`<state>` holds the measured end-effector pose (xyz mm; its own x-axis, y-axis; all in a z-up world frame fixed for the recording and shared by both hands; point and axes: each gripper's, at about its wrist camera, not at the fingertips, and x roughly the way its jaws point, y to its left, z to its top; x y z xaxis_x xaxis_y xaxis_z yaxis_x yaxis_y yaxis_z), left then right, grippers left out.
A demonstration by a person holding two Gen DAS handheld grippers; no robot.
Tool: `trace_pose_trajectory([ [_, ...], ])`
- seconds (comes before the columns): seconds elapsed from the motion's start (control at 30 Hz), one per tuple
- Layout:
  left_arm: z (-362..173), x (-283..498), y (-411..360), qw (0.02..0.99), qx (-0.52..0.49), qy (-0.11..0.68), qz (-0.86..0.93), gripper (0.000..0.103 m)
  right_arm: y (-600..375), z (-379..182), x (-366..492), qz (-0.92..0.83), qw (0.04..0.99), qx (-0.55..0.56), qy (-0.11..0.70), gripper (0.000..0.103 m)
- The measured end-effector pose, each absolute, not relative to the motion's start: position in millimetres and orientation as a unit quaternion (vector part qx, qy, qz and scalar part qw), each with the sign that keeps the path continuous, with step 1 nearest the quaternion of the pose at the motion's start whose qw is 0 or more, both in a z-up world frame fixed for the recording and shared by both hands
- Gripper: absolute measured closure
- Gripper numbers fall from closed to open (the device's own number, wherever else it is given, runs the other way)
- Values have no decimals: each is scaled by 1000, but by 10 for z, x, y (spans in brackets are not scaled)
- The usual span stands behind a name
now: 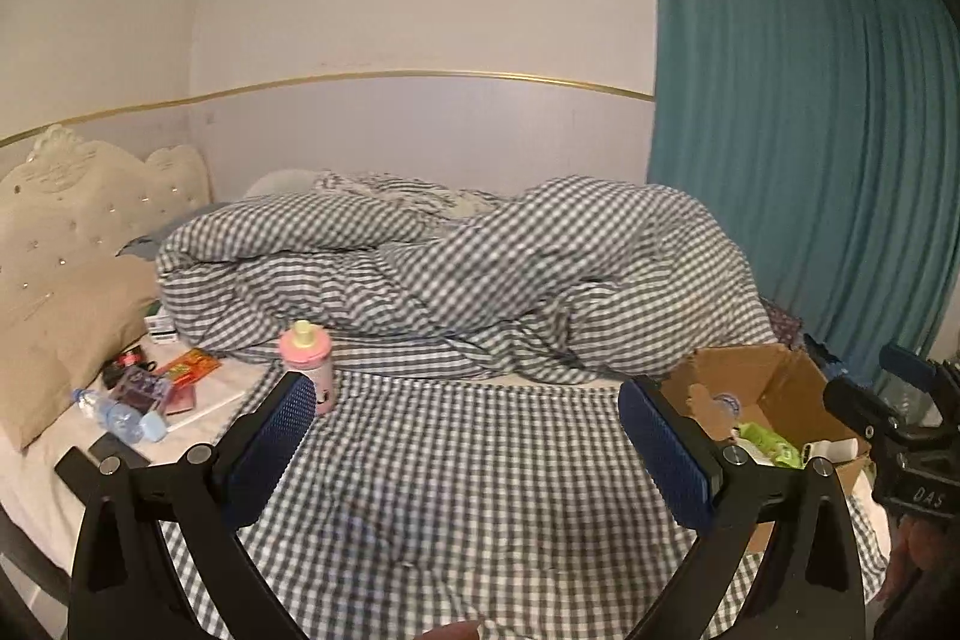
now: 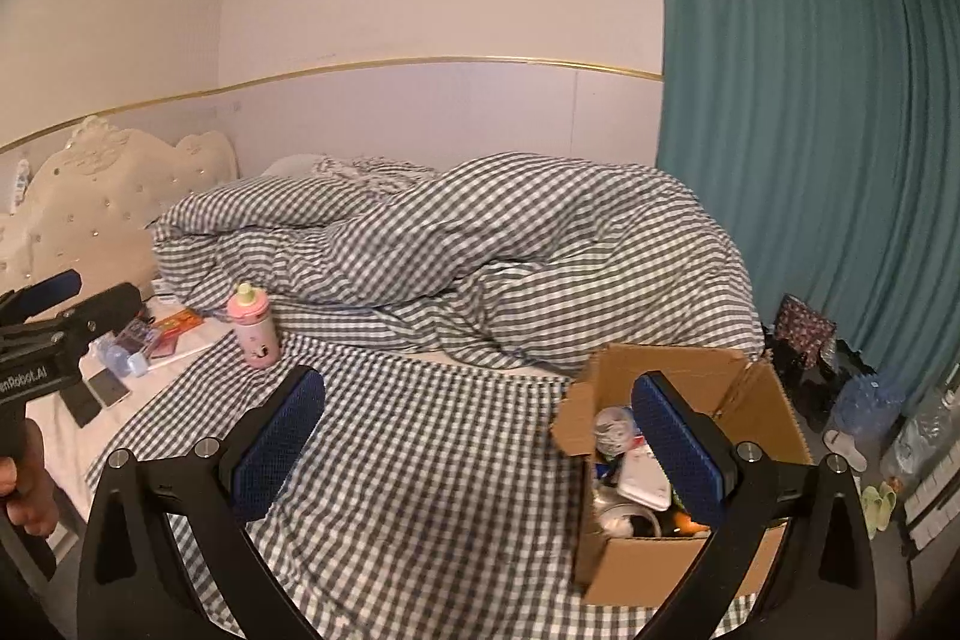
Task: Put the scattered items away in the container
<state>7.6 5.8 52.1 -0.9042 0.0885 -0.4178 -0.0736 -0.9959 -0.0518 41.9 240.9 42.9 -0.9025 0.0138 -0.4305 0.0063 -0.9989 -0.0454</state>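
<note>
A pink bottle with a yellow cap stands upright on the checked sheet, also the pink bottle in the right wrist view. Left of it lie a clear water bottle, an orange snack packet, a purple packet and flat dark items. The open cardboard box holds several items; the same box sits at the bed's right edge. My left gripper is open and empty above the sheet. My right gripper is open and empty, its right finger over the box.
A bunched checked duvet covers the far half of the bed. A cream headboard and pillow stand left. Teal curtains hang right, with slippers and bags on the floor below.
</note>
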Motion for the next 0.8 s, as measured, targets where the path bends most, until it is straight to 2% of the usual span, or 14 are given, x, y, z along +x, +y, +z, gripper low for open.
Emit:
trace_pose_trajectory([
  [0.8, 425, 79, -4, 38, -224, -13, 974, 0, 2288, 372, 360, 972, -6, -233, -23, 0],
])
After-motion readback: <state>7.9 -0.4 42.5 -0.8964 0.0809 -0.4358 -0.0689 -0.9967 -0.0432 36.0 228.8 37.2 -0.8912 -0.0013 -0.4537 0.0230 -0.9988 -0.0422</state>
